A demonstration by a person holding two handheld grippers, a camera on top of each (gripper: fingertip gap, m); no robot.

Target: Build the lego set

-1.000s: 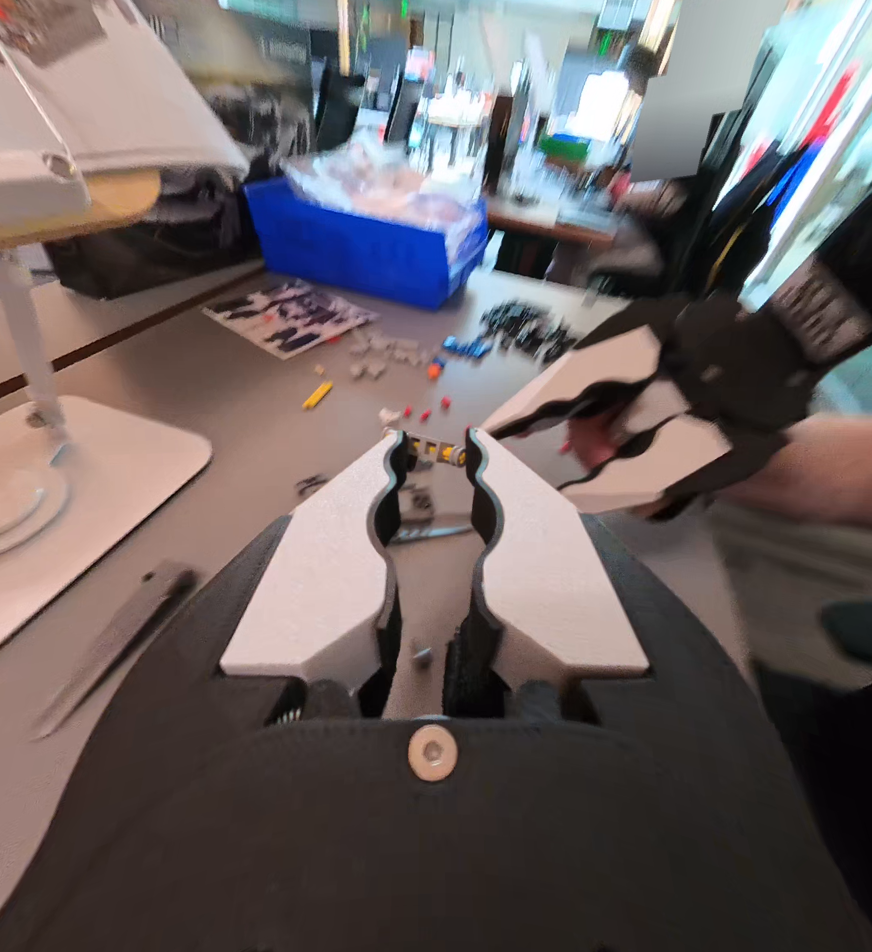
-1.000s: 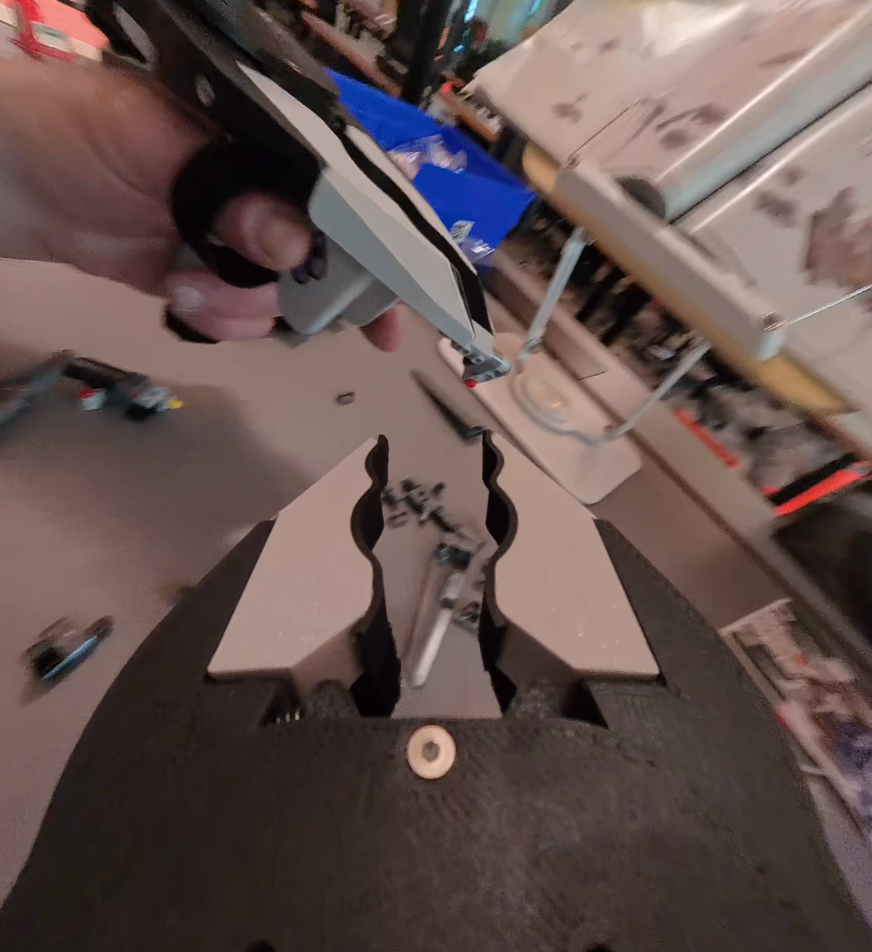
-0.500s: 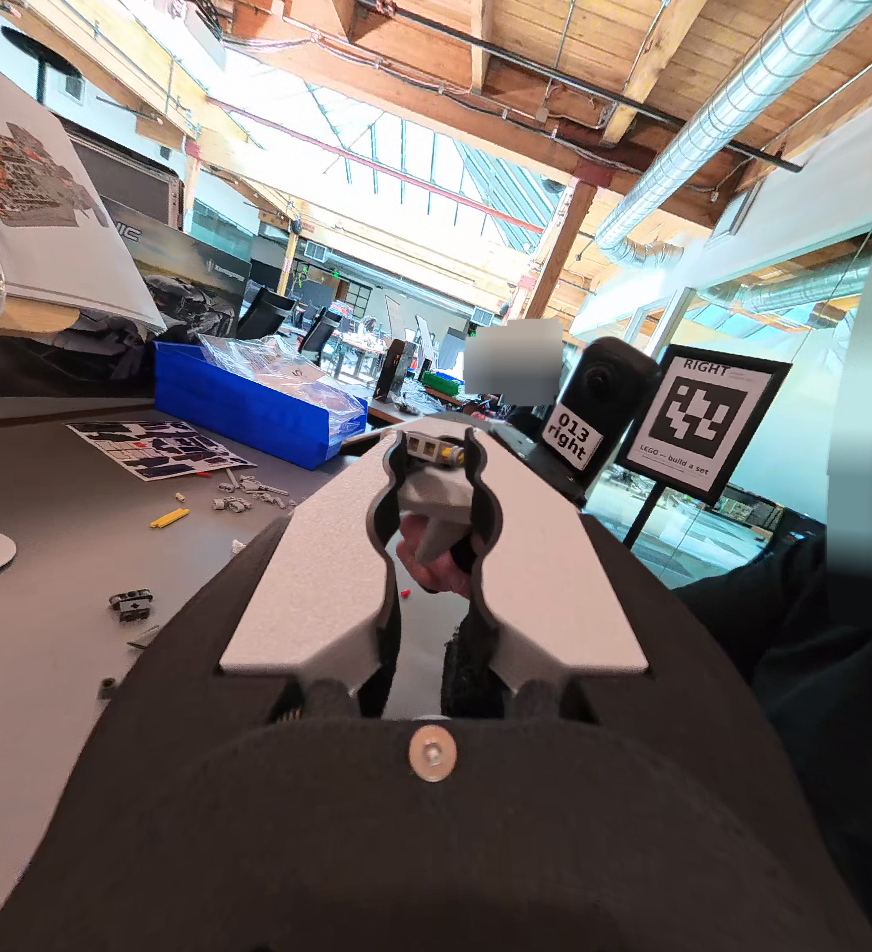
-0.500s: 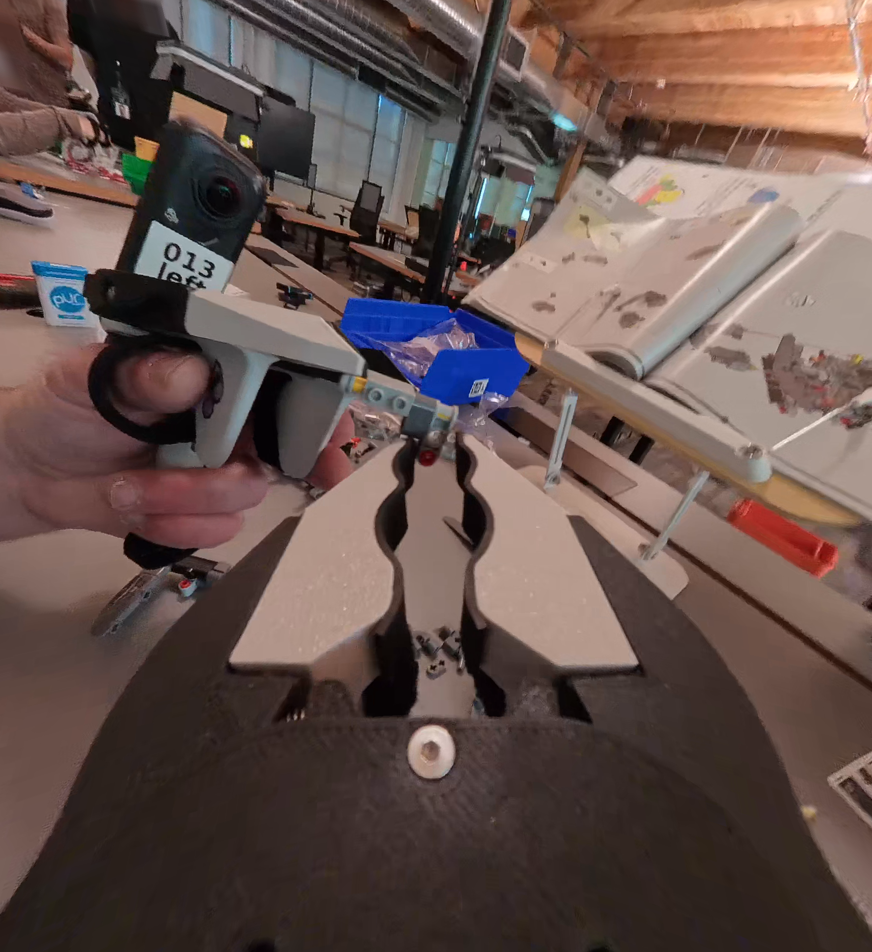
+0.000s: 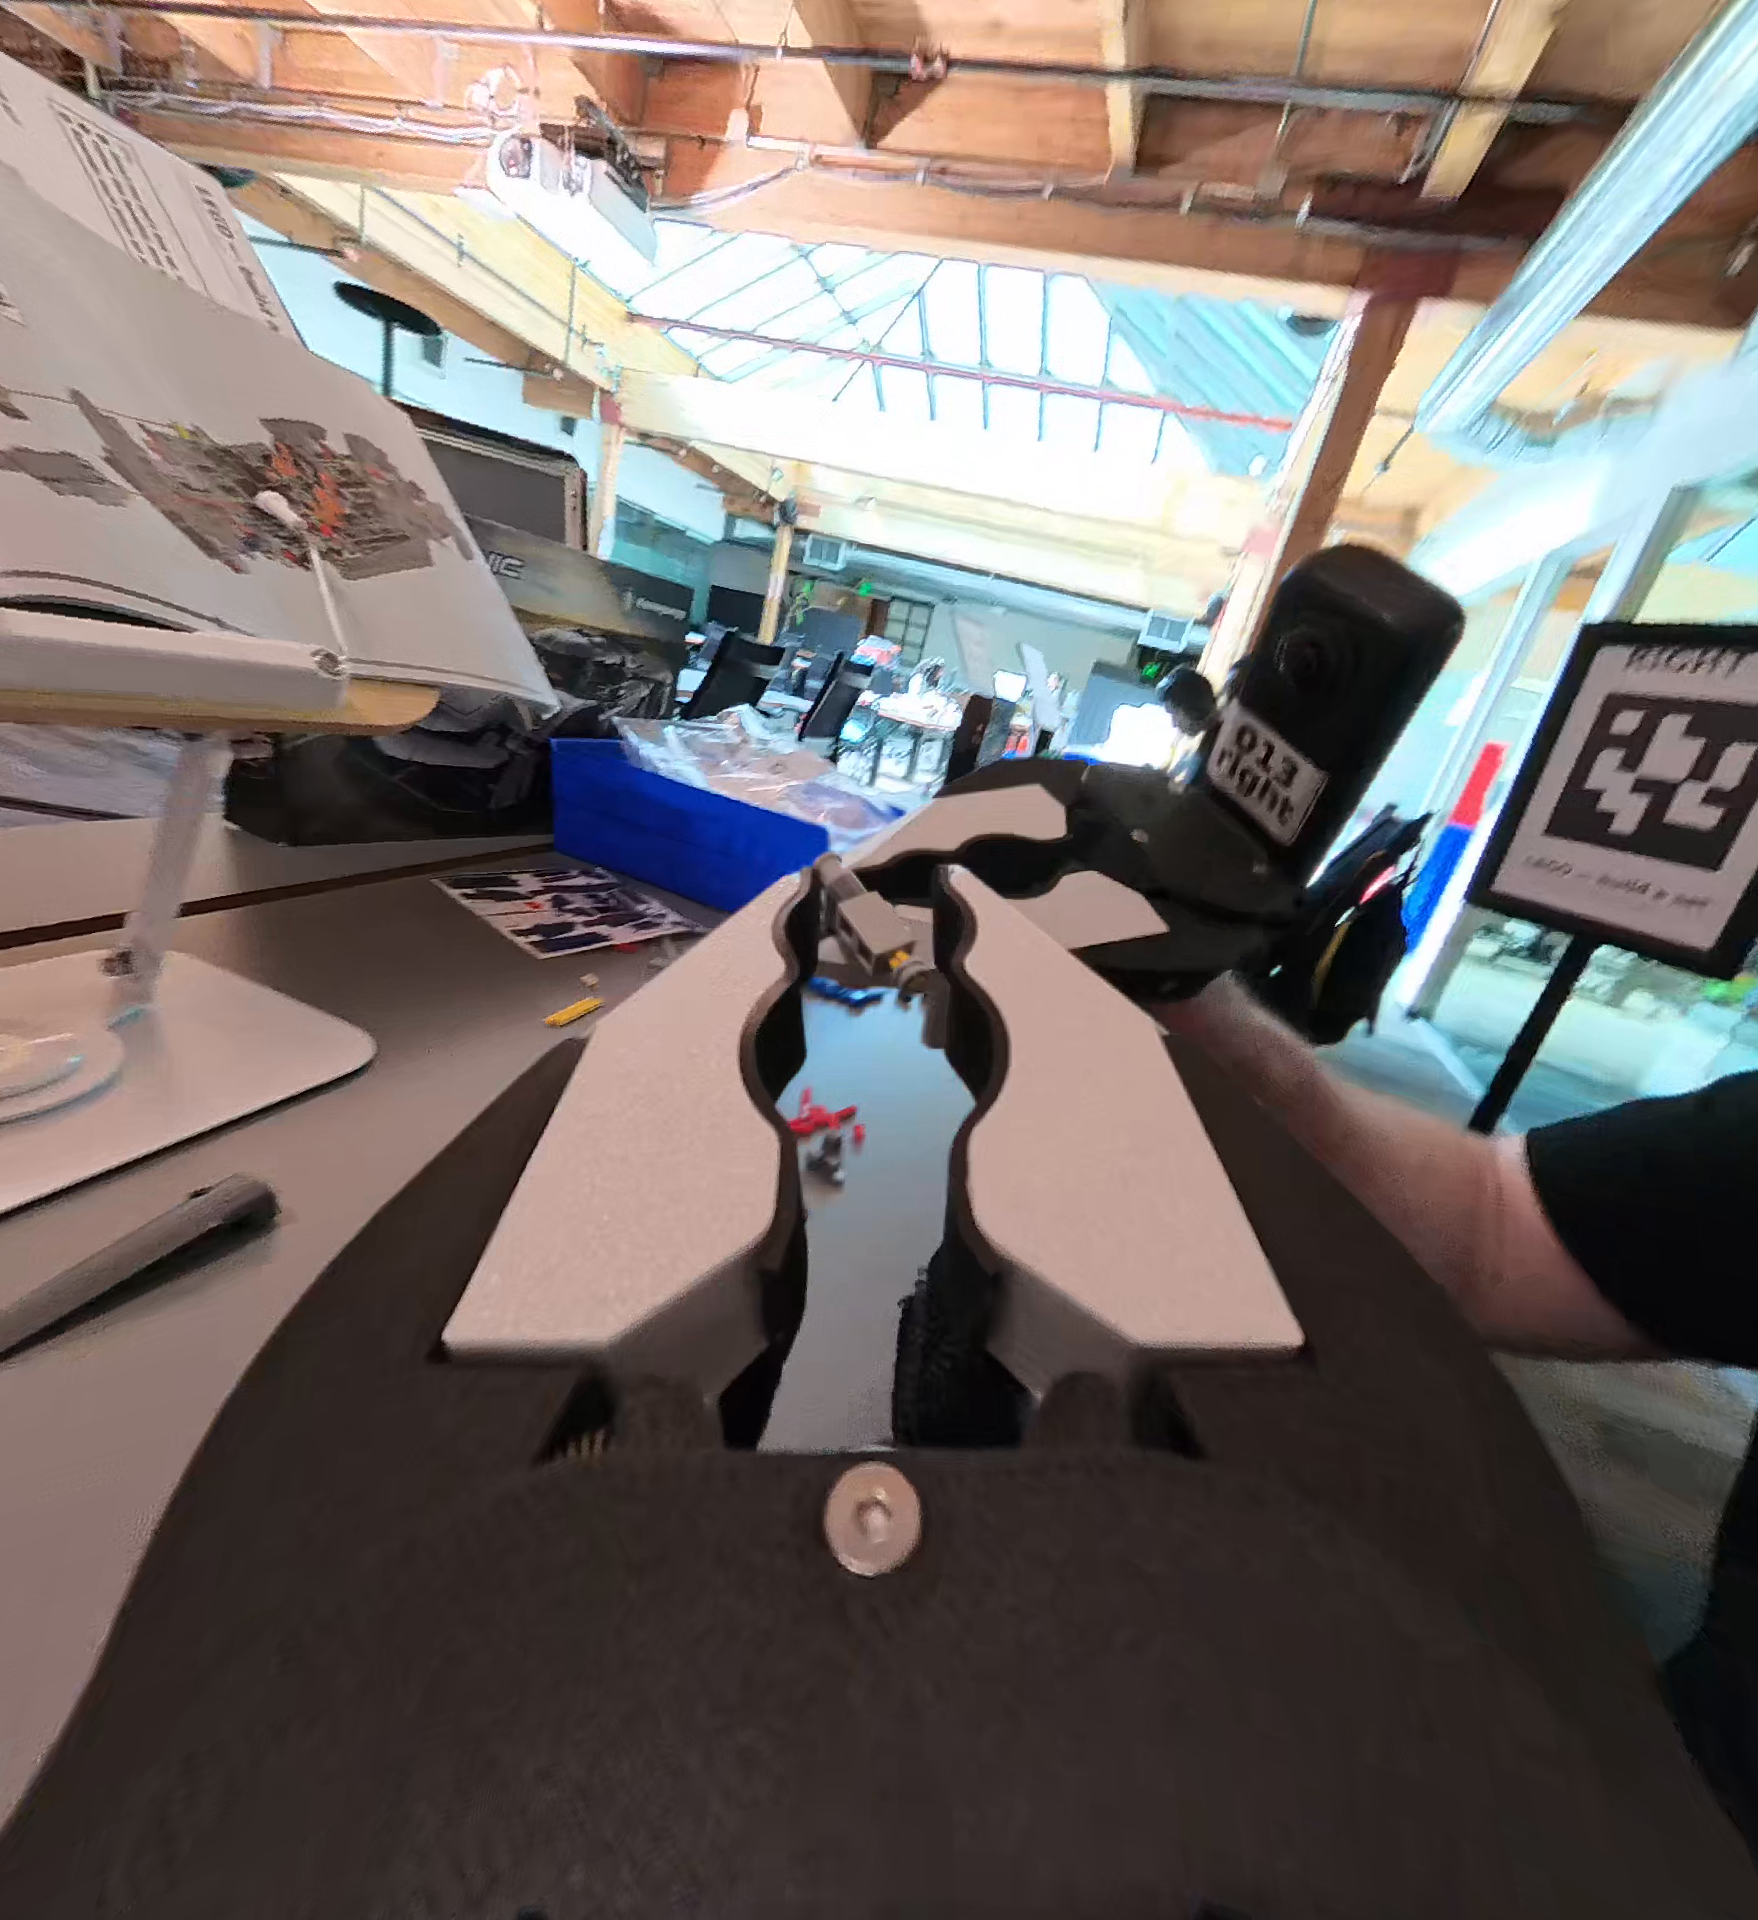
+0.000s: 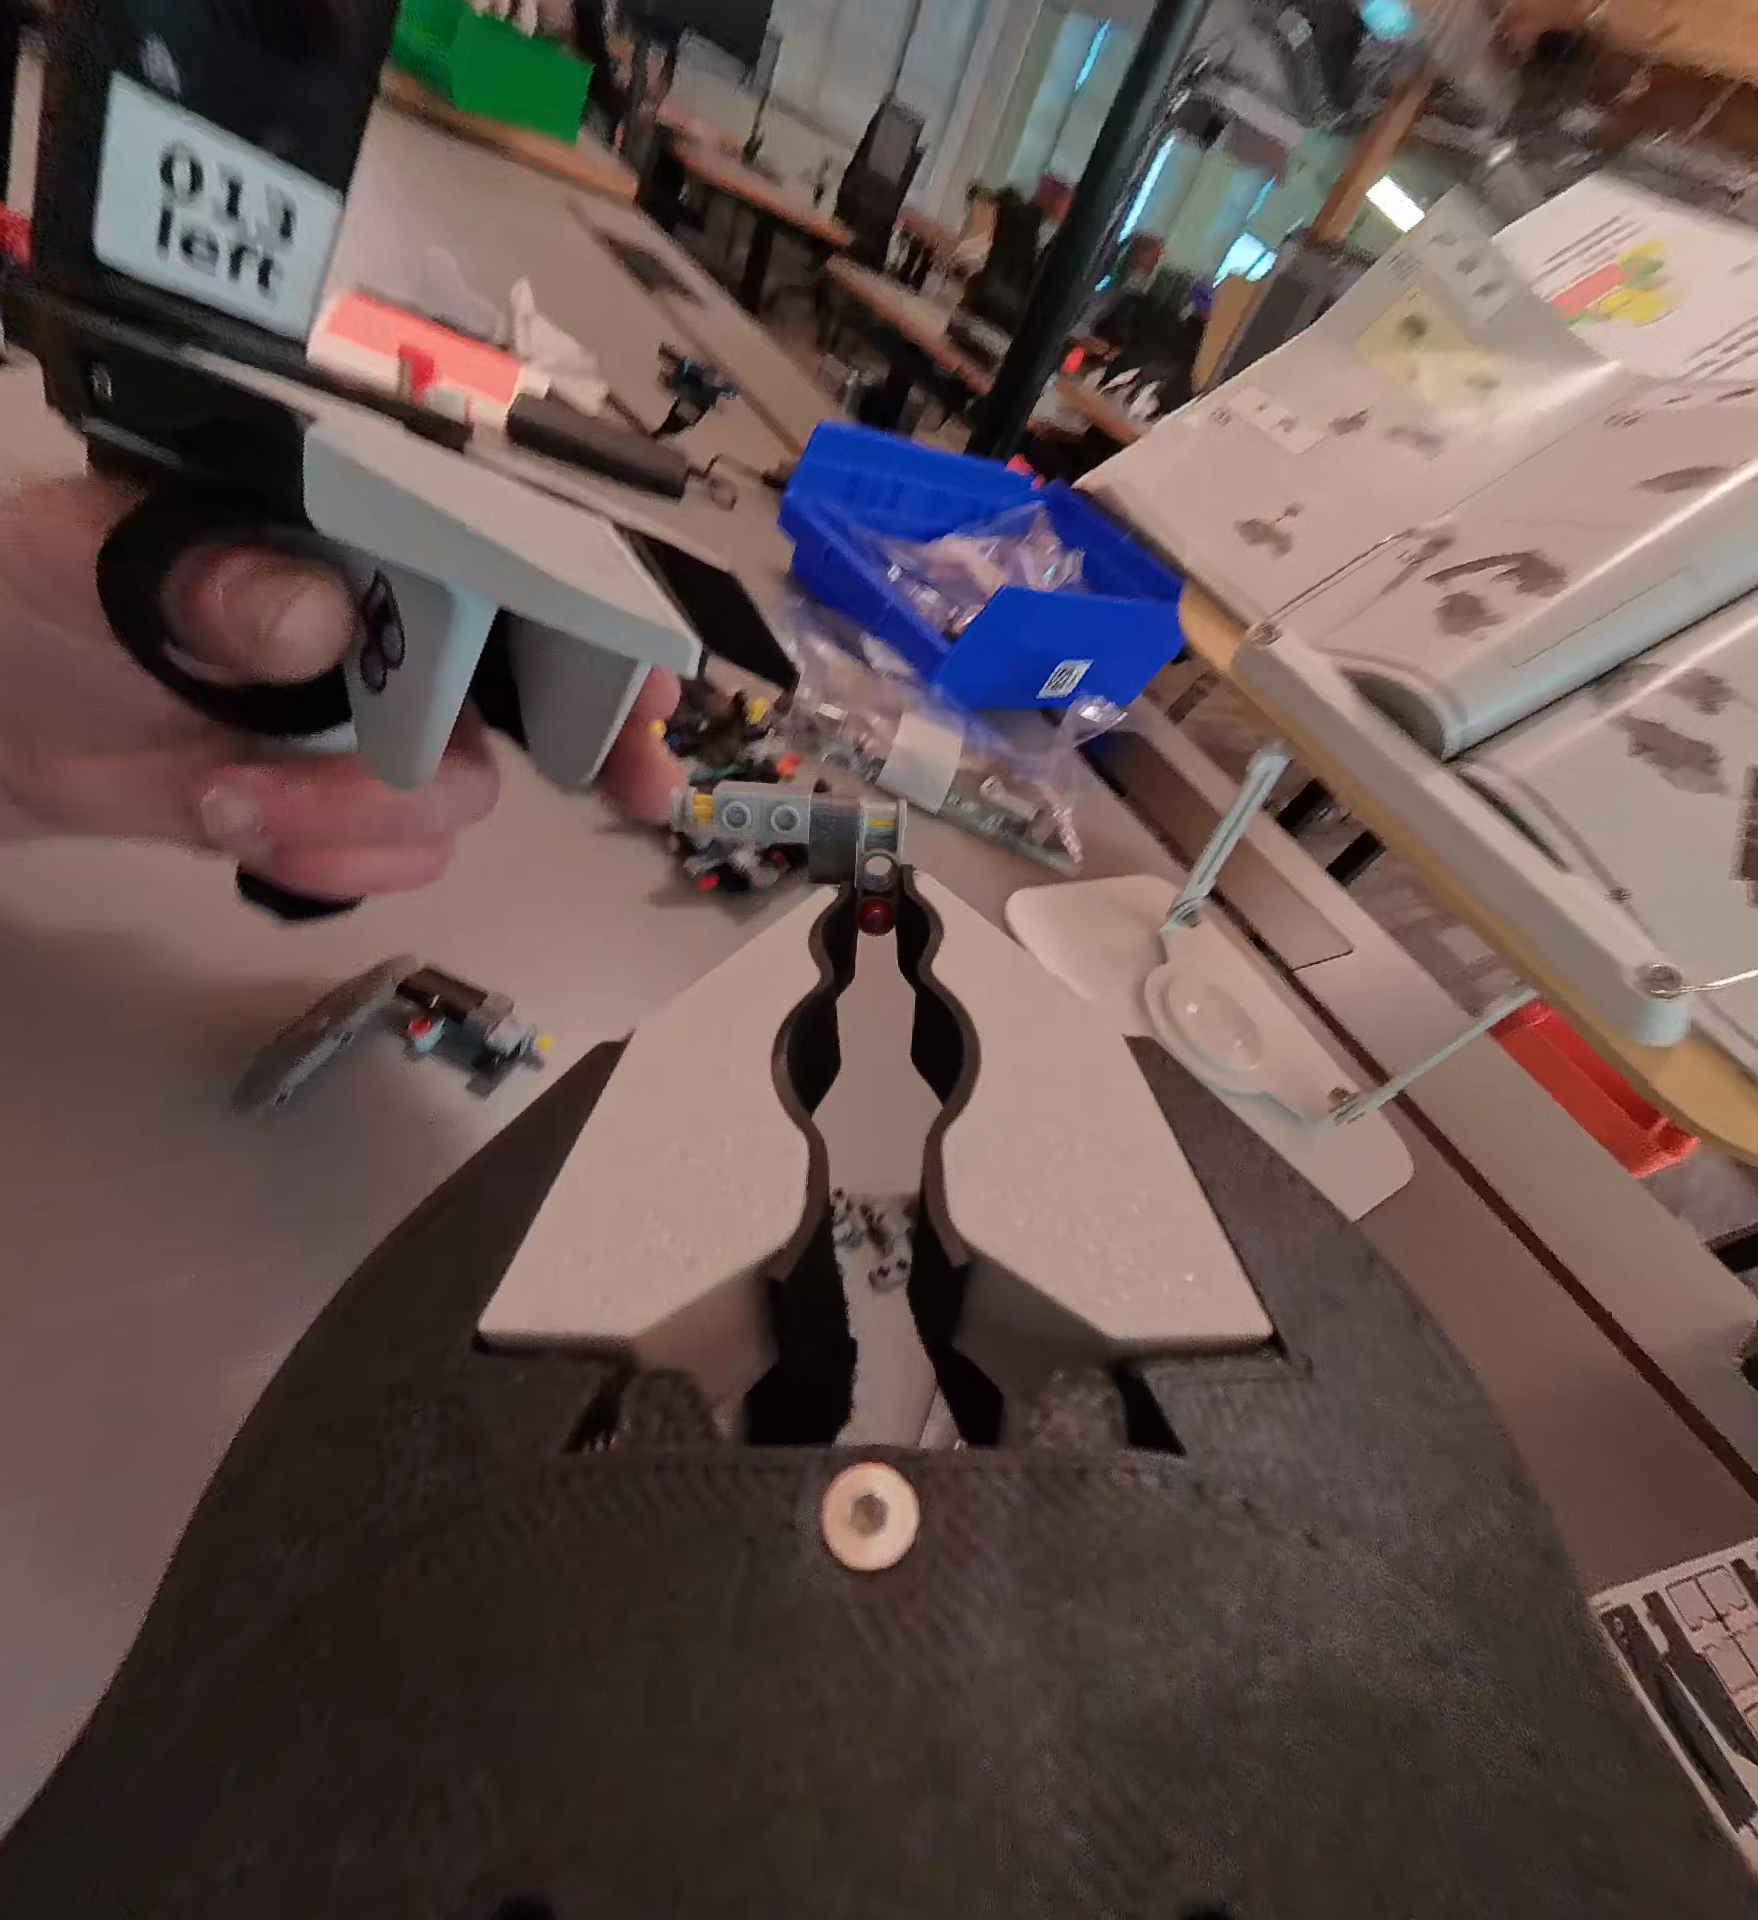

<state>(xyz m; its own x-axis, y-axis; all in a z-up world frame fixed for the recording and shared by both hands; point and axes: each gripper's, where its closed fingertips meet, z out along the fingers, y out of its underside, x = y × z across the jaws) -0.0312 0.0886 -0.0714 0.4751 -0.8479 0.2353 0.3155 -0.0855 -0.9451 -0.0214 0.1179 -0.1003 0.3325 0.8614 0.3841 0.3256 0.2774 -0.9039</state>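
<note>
Small grey brick assy [image 6: 802,826]: a short holed beam w/ a yellow pin at one end, joined to a darker block w/ a lug hanging down. It's up in the air over the mid bench [image 6: 231,1299], not resting on anything.

Handling, as I judge it: v. light, stiff plastic, smooth so prob. slippery. The joints look push-fit, so a twist or side load could pop it apart. Best hold is across the flat sides of block or lug, not on the pins or the beam's far end, where it would lever.

Right gripper [image 6: 875,894] is clenched on the lug, both tips pressed to its sides, a red pin just below them between the jaws. The beam sticks out sideways toward the left gripper [image 5: 870,935]. That one's jaws stand apart. From its own view the assy sits tilted in the gap, but I can't see either tip pressing it, and the right view shows it clear of them, so I read that gripper as released. A hand [image 6: 127,717] holds its grip.

Further out:
- Loose-parts pile [image 6: 719,727] and blue bin [image 6: 1051,634] w/ clear bags, toward the bench's far edge.
- Another small build [image 6: 387,1029], nearer.
- Red bits [image 5: 818,1117], bench centre.
- Sticker sheet [image 5: 563,909], by the bin.
- Grey flat tool [image 5: 96,1288], near the stand base [image 5: 127,1070].
- Open instruction book [image 6: 1477,540] on that stand, along the bench's side edge.
</note>
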